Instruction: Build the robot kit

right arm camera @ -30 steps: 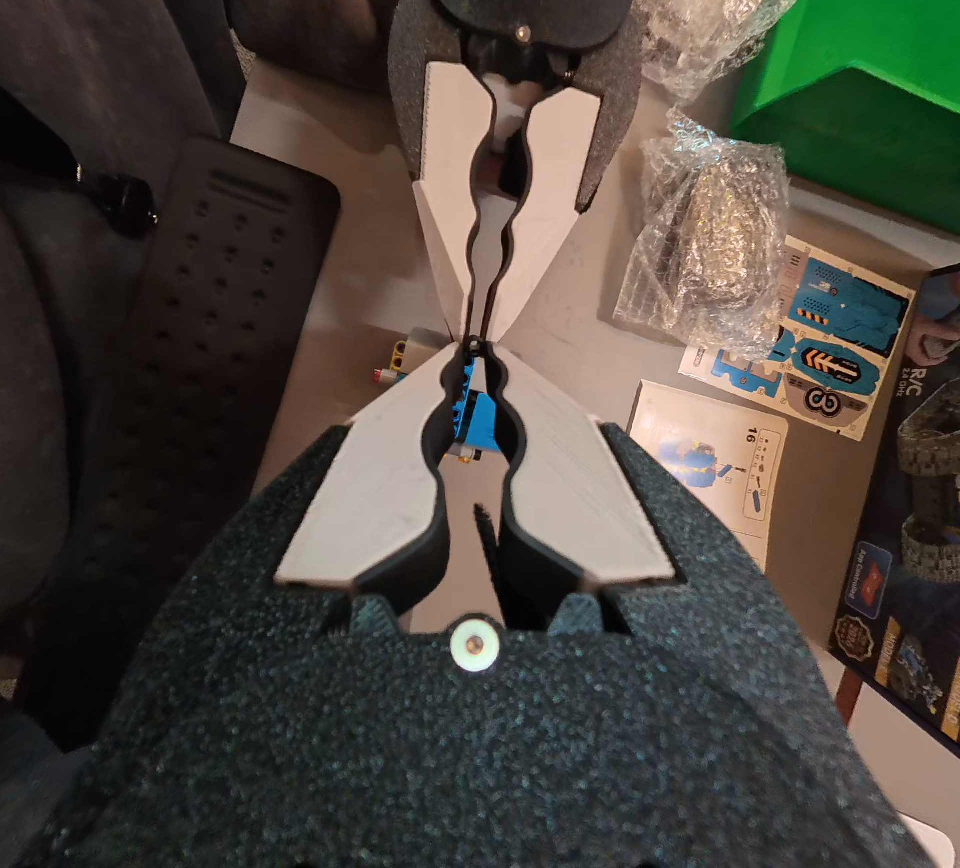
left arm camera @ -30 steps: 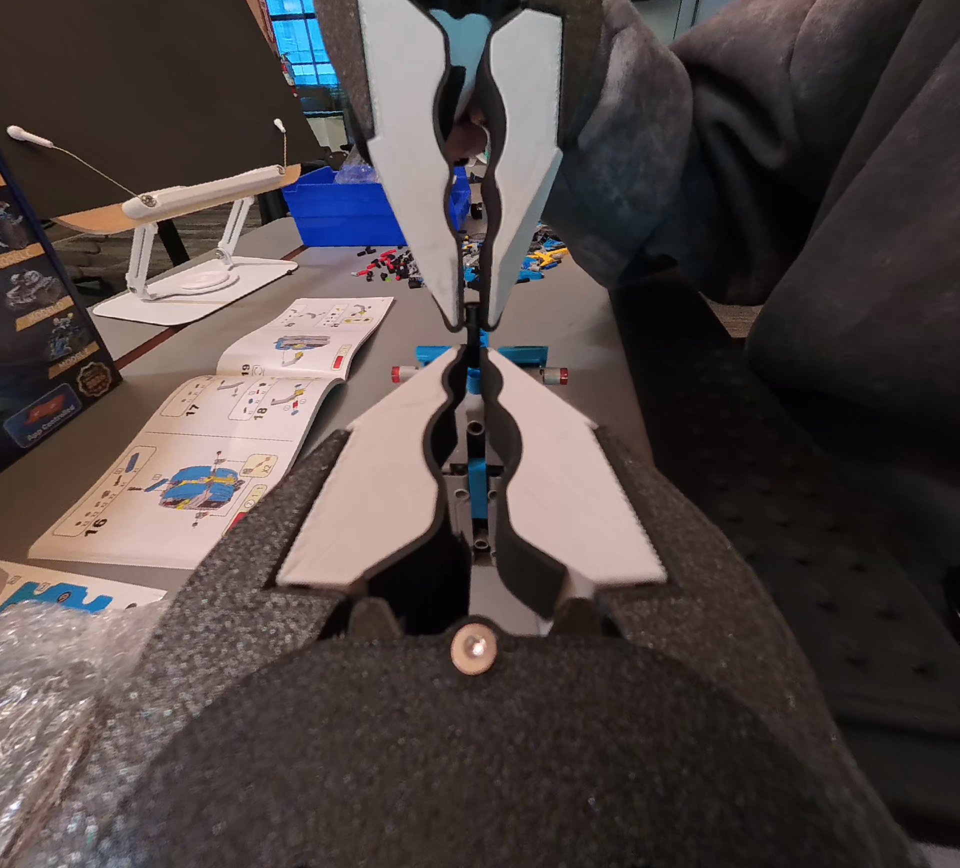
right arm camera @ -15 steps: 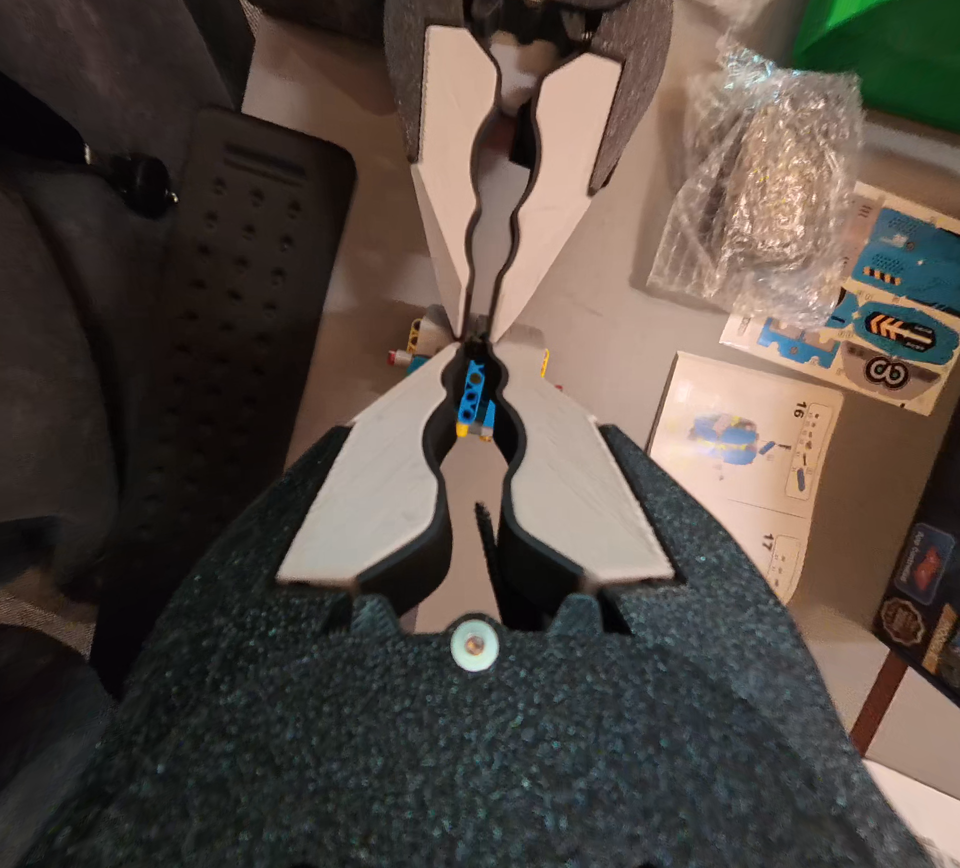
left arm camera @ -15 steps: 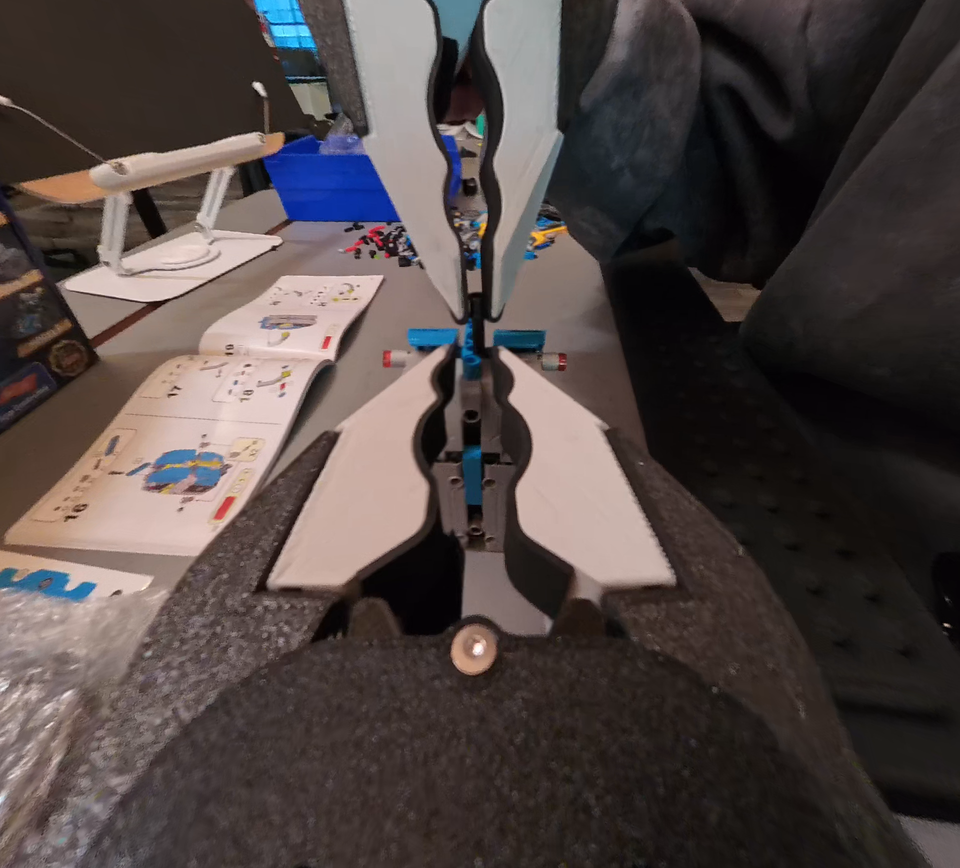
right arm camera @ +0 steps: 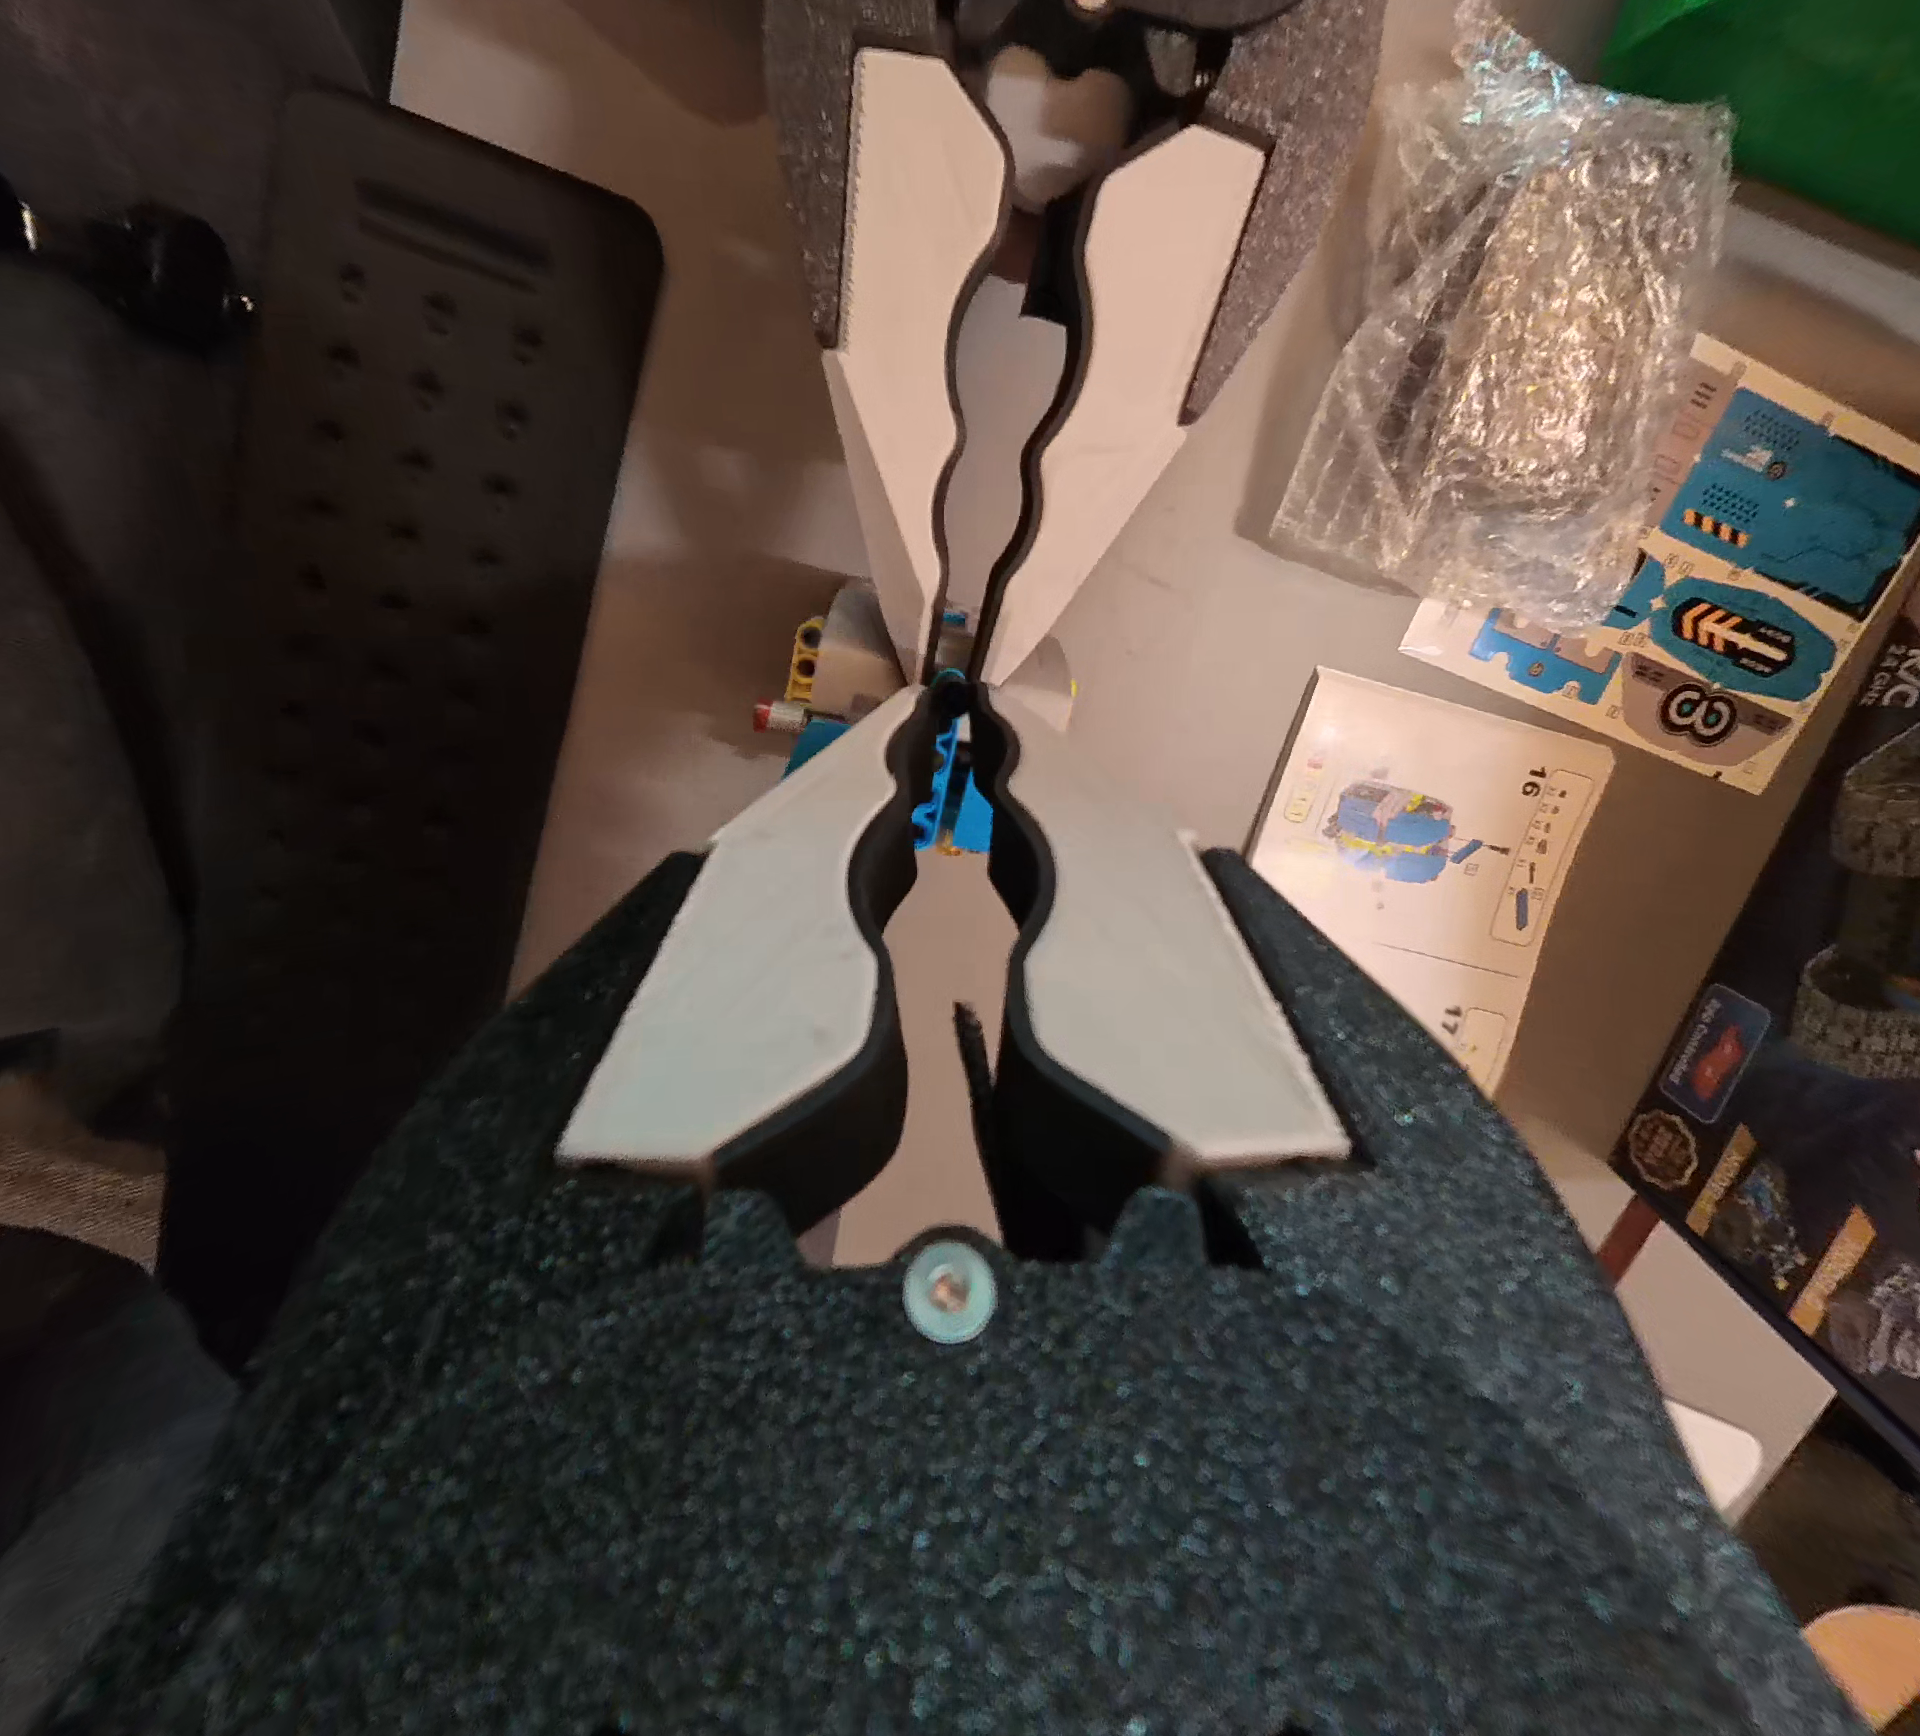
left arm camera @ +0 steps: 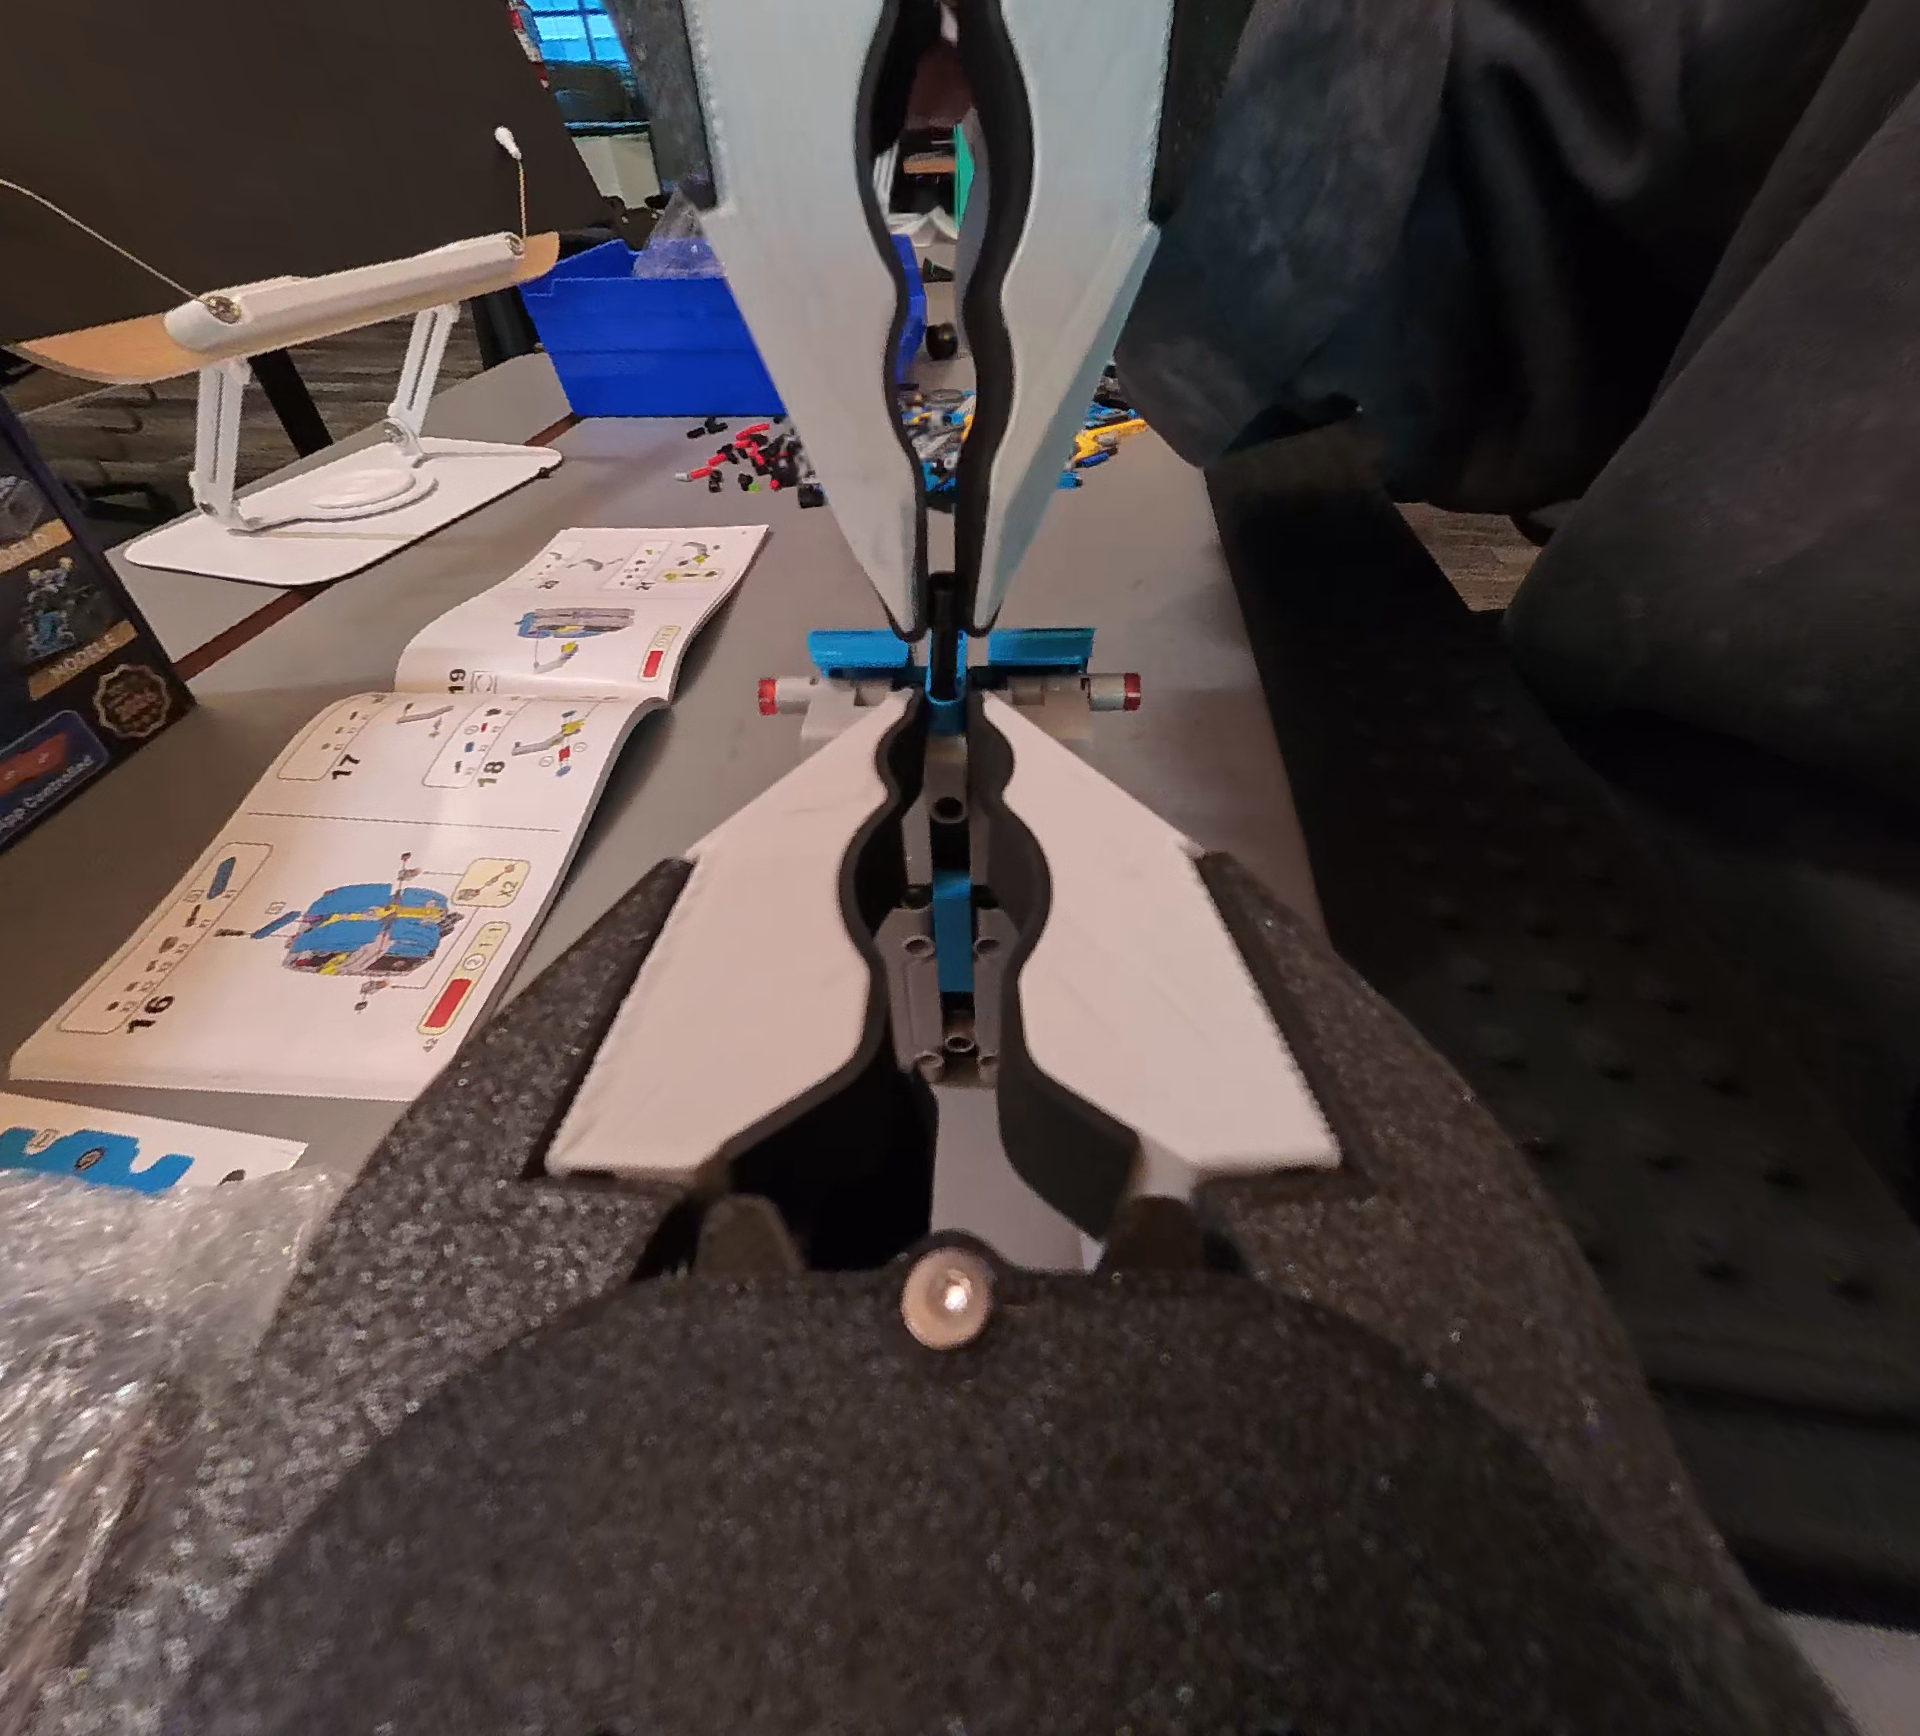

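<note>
On the grey table (left arm camera: 1132, 543), an open white instruction booklet (left arm camera: 343, 865) lies left of the grey-and-blue brick assembly (left arm camera: 945, 948). The left gripper (left arm camera: 943, 720) is clamped on that assembly. From the far side the right gripper (right arm camera: 951, 699) pinches a small black pin (left arm camera: 941, 637) standing on the assembly's far end.

Two claws meet tip to tip.
The left claw (left arm camera: 943, 720) and right claw (right arm camera: 951, 699) face each other, fingers pinched nearly closed.

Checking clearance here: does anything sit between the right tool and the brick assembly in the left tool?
Only a black pin, pinched by the right tool, meeting the brick assembly that the left tool grips.
</note>
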### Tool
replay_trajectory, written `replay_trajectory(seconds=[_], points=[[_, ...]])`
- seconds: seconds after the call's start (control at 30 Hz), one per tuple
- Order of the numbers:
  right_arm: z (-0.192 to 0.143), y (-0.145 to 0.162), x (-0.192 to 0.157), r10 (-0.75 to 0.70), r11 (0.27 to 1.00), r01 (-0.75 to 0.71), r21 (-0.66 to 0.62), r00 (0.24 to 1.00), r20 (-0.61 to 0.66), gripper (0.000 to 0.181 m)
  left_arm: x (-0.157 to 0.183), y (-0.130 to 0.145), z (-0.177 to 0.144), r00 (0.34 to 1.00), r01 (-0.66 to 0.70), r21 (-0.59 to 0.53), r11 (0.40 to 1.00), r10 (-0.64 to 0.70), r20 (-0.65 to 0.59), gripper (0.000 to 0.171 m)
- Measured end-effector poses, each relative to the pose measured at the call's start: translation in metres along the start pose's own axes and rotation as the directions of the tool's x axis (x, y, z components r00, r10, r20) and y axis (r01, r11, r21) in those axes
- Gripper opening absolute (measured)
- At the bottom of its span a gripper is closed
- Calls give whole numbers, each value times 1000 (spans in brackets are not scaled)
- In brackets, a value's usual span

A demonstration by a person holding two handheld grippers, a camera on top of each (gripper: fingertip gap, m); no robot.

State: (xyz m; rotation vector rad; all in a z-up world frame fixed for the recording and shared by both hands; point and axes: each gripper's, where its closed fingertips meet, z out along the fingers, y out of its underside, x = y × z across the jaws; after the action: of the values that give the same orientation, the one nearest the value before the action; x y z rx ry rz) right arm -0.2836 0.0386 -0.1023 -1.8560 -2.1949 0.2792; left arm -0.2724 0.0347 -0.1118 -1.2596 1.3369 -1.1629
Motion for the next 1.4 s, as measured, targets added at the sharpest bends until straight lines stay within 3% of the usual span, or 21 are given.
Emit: replay_trajectory(seconds=[0.3,0.57,0.73,1.1,1.2,1.33,1.4], points=[[0,2,0,16,998,-13,-66,999,46,5,0,0,1,1000,3,2,1000,-3,-3,7],[0,3,-3,57,997,-52,-49,992,117,5,1,0,2,1000,12,6,1000,-12,-11,7],[1,0,-3,-25,995,28,-96,999,30,5,1,0,2,1000,17,3,1000,-17,-11,6],[8,-2,-7,-36,997,35,-71,999,-12,4,1,0,3,999,38,8,999,-38,-12,6],[-2,6,7,-43,994,36,-103,997,-64,5,1,0,2,1000,4,-1,1000,-4,7,7],[5,8,3,31,996,-33,81,999,28,5,1,0,1,1000,2,-5,1000,-2,5,7],[-8,3,7,104,963,-118,243,992,70,5,-1,0,2,1000,-1,-10,1000,1,22,7]])
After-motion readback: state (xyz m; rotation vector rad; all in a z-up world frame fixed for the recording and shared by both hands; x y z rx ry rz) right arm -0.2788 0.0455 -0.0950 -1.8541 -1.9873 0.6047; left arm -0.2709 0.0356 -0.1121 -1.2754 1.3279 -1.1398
